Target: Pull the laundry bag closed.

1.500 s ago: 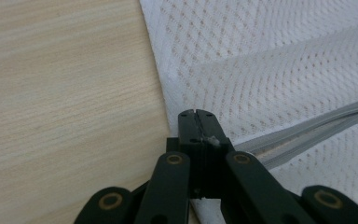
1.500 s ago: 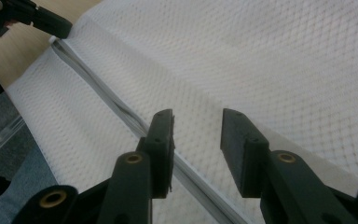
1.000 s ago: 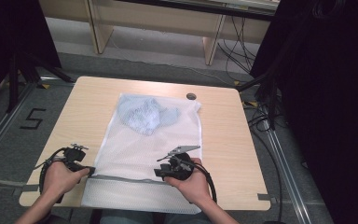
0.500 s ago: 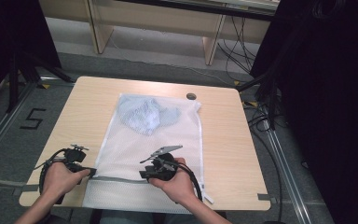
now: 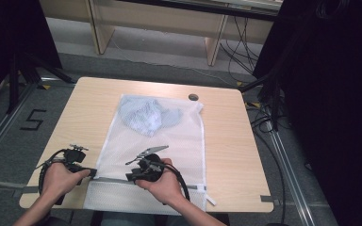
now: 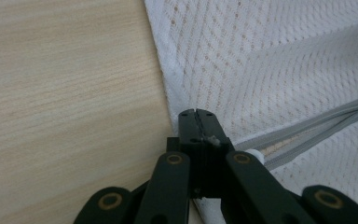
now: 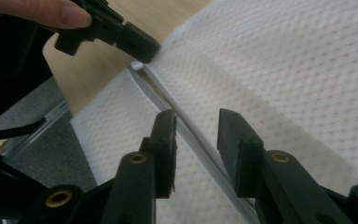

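Left claw (image 6: 196, 122): clenched on mesh bag (image 5: 169, 141) edge. Right claw (image 7: 196, 135): released, closing, astride zipper (image 7: 186, 128). Floor marking (image 5: 34, 120): "5".

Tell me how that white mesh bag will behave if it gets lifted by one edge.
The mesh bag lies flat and thin, so it probably hangs limp. The bundled cloth inside would likely slide toward the low end. It looks light, and the zipper is probably its only stiffer line.

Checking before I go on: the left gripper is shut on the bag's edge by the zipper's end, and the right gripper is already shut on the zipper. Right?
Not quite. The left gripper is shut on the bag edge, but the right gripper is open: its jaws straddle the zipper without pressing it, as the right gripper view shows. They have just been closing.
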`<state>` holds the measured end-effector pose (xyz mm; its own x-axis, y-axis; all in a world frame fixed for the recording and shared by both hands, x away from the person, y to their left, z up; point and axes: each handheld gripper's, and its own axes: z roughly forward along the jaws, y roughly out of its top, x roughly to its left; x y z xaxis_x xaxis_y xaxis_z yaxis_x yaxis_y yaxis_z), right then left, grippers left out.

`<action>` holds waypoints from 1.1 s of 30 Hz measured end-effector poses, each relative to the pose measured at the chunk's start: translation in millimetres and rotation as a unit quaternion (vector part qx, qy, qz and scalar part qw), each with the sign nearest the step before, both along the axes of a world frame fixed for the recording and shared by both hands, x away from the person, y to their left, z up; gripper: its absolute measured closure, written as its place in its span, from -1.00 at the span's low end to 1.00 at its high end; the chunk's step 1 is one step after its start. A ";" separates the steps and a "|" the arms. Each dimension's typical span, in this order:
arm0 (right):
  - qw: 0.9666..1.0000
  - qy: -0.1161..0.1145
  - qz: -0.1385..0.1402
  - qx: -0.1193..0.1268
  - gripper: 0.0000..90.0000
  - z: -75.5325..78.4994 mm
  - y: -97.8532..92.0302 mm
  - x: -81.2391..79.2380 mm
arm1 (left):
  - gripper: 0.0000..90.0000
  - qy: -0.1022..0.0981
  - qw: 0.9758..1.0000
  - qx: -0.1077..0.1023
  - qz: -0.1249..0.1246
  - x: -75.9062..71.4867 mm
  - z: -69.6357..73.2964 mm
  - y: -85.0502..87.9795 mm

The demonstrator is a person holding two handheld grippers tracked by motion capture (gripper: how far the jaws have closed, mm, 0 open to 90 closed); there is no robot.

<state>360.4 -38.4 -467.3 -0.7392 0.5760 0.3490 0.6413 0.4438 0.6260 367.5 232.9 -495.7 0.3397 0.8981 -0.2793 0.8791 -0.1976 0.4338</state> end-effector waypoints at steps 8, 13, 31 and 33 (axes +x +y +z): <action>1.000 0.021 0.016 0.005 0.61 -7.1 24.1 -0.9 | 0.99 -0.007 1.000 0.004 0.006 0.2 2.7 2.9; 1.000 0.020 0.023 0.006 0.63 -9.7 38.9 1.4 | 0.99 0.001 1.000 0.000 0.004 0.7 0.7 3.7; 0.999 0.041 0.034 -0.004 0.65 -19.2 82.7 13.5 | 0.99 0.011 1.000 -0.002 0.014 0.5 0.5 2.6; 0.998 0.047 0.036 -0.003 0.65 -20.5 87.5 14.7 | 0.99 0.012 1.000 -0.001 0.012 0.3 0.4 3.6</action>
<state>375.1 49.1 -487.8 -0.7431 0.5248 0.4151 0.6631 0.4944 0.5620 367.8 236.6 -495.2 0.3111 0.9054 -0.2889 0.8937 -0.1753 0.4129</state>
